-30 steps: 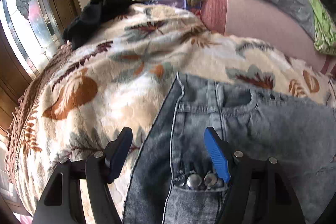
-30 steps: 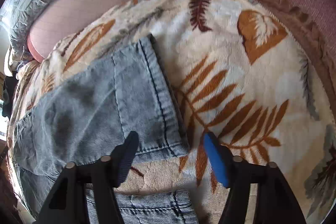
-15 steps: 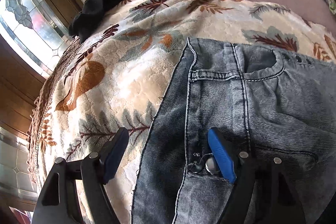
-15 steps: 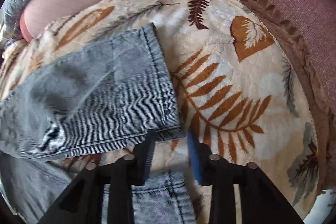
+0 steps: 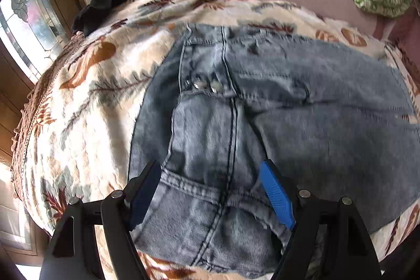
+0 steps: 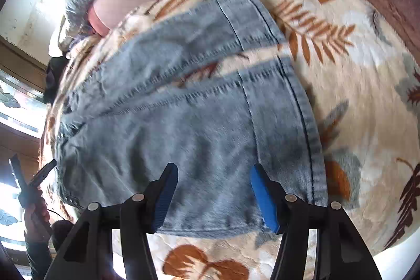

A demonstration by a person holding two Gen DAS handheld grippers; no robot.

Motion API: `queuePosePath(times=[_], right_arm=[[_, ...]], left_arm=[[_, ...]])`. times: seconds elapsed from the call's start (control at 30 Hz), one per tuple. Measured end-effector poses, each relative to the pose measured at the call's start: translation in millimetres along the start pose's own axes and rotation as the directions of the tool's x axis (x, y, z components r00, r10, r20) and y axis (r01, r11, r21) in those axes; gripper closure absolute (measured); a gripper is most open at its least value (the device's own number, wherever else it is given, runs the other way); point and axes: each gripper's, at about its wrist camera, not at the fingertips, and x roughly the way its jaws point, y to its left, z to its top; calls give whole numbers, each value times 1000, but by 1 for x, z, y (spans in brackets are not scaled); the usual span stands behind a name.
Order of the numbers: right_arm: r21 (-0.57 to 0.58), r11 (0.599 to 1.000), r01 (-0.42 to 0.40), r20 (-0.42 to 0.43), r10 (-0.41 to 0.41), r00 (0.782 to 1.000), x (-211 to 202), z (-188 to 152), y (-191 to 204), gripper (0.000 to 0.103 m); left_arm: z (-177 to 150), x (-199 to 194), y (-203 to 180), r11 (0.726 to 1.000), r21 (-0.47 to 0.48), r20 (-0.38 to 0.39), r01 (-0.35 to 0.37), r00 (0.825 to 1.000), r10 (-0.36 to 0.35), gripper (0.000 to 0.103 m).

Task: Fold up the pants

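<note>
Left gripper (image 5: 210, 190) released over jeans (image 5: 262, 109); right gripper (image 6: 212, 190) opening, unclamped. Risk: hems at 12 o'clock (gap showing) misaligning, blanket (image 6: 354, 70) snagging.

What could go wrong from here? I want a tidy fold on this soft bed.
1. The two legs of the jeans lie apart near the hems, blanket showing between; folding now could leave them uneven.
2. The right gripper, jaws opening, hangs over a single leg, so it may catch one layer only.
3. The left gripper spans bulky seams below the metal buttons; a pinch there might slip or bunch the denim.
</note>
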Motion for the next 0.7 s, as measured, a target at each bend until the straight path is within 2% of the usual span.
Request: queuePosePath(times=[0.03,0.1,0.17,0.23,0.3,0.37,0.4,0.47,0.53,0.6,0.67,0.7], right_arm=[[28,999,37,-28,-36,999,10,-4,-11,41],[72,997,-5,7,5,1000,4,-7,-19,41],[71,997,2,44,-5,999,-14,-10,-11,41],[20,999,-27,86,25,996,-29,-18,-1,37],[7,1000,-18,78,18,997,-29,-27,0,31],[53,998,44,-8,-43,999,-4,-34,-19,31],[81,997,14,-4,-14,1000,0,-37,-26,31],[86,996,5,24,-7,1000,-11,-39,-23,31],[87,996,-11,78,4,997,-25,-39,-19,31],[39,999,-27,137,21,990,-35,-39,-11,31],[46,999,-11,126,5,992,-26,-40,-13,24],[76,997,12,70,-18,997,-12,-41,-19,24]], left_arm=[[-7,12,-6,1000,31,-57,5,998,-4,23],[-16,17,-1,1000,-5,-25,-9,1000,9,13],[-14,9,10,995,-97,-54,20,998,-25,13],[-17,-8,17,988,-144,-7,48,999,-50,13],[-24,-10,13,995,-101,-14,7,1000,-9,13],[-33,8,13,998,-55,-98,-25,995,19,12],[-37,12,12,999,-32,-98,-30,995,27,12],[-37,1,12,999,-32,-83,-41,996,38,12],[-35,-14,17,996,-84,-28,-6,1000,4,12],[-34,-22,18,994,-110,7,-5,1000,6,12],[-37,-10,14,995,-92,-34,-43,999,40,12],[-40,6,12,996,-69,-102,-64,993,57,11]])
